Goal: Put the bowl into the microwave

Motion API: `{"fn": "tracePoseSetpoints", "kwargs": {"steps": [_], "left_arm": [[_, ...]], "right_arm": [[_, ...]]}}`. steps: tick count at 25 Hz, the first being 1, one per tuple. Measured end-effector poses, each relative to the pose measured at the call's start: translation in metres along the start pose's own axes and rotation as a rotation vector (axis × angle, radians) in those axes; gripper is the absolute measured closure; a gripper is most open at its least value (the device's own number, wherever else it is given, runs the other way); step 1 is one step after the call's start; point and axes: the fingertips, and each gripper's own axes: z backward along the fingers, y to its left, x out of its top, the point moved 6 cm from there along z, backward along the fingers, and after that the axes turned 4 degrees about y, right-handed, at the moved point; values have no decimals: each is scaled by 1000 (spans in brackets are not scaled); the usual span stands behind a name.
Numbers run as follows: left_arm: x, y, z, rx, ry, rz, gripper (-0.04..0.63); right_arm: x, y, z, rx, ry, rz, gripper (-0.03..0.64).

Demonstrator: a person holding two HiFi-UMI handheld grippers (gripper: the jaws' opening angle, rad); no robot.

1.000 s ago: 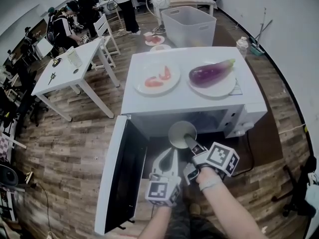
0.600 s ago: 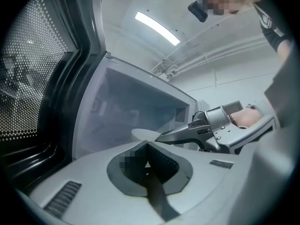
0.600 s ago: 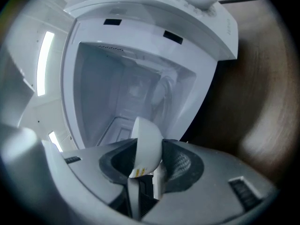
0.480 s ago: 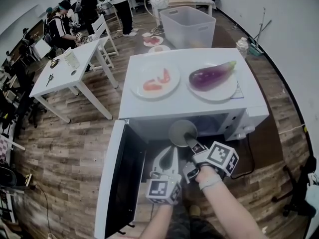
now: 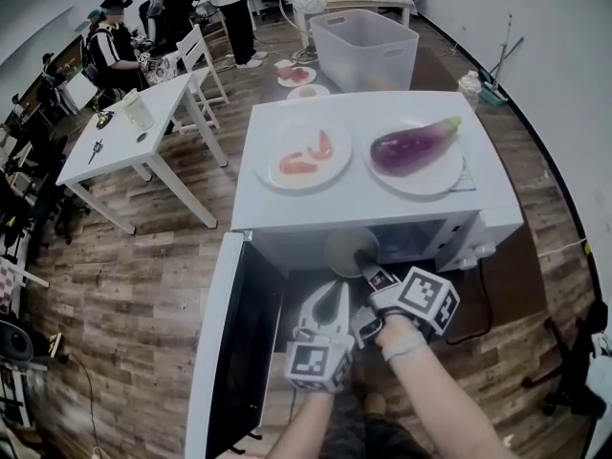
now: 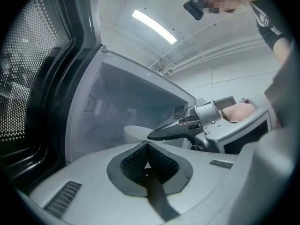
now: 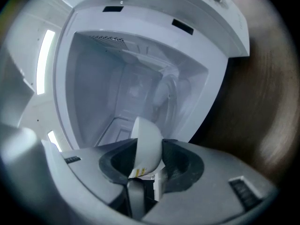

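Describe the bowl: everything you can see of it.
The bowl is small, round and plain white, smooth like ceramic or plastic, and looks empty. It sits mouth-up at the opening of the open microwave. The right hand-held gripper clamps its near rim. A small yellow-printed sticker shows on its outside. Nothing else visibly touches it.

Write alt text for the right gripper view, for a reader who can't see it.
The right gripper is clamped on the rim of a white bowl, pointing into the open microwave and its white cavity just ahead. Dark wooden floor shows at the right.
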Motion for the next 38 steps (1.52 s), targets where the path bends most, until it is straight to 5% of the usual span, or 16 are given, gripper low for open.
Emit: {"fn": "tracePoseSetpoints", "kwargs": {"steps": [19, 32, 38], "left_arm": [[2, 7, -10, 14, -5, 47, 604], [1, 14, -19, 25, 13, 57, 604], [3, 17, -23, 28, 17, 65, 604]], "right_arm": [[13, 4, 5, 8, 9, 149, 405], [14, 17, 30, 38, 46, 454, 405], [9, 17, 30, 52, 61, 464, 515]]}}
